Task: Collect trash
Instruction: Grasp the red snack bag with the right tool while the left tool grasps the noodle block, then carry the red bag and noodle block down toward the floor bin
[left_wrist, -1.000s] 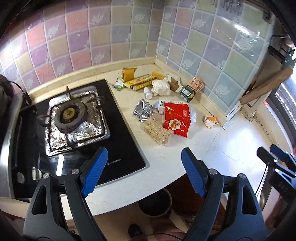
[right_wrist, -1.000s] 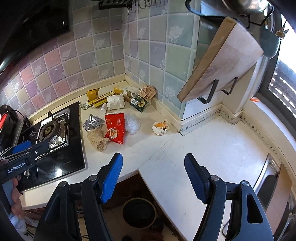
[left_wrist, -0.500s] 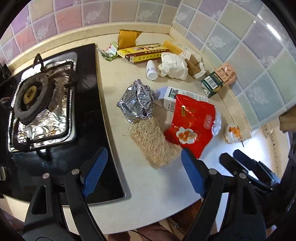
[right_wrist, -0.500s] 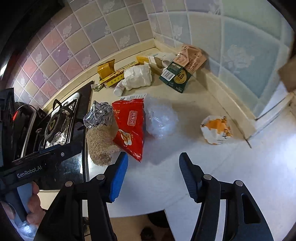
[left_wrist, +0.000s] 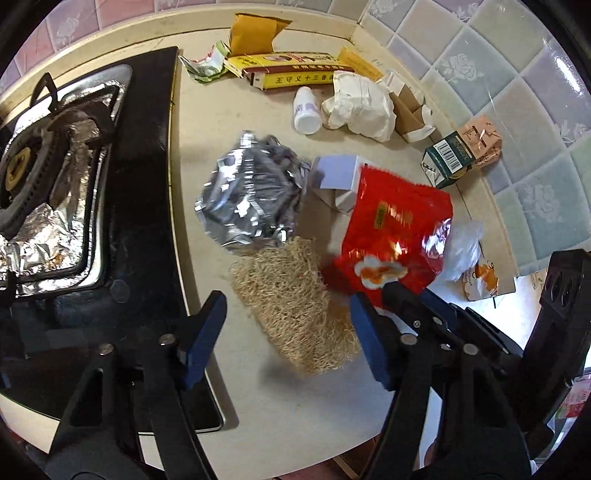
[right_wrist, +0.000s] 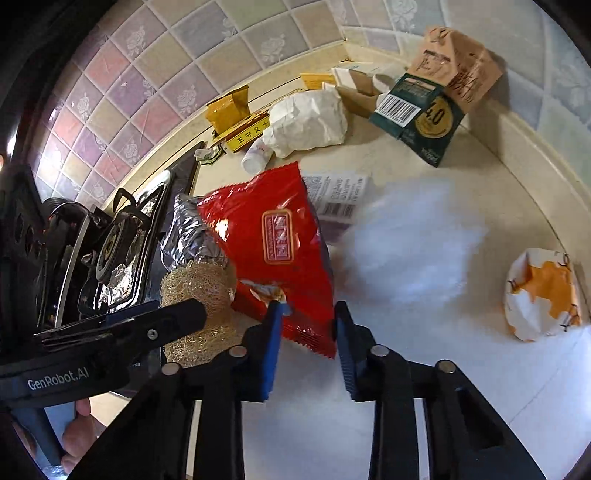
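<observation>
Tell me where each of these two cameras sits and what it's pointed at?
Left wrist: on the left gripper, looking steeply down at the loofah scrubber, foil ball and stove; the right gripper's closing jaws intrude.
Right wrist: on the right gripper, jaws closing around the red snack bag; the left gripper and a hand show.
Shared: bag, scrubber, foil, stove.

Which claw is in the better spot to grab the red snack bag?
The right claw. Its closing jaws already straddle the red snack bag's near corner. The left claw, also closing, sits over the straw-coloured scrubber instead.
</observation>
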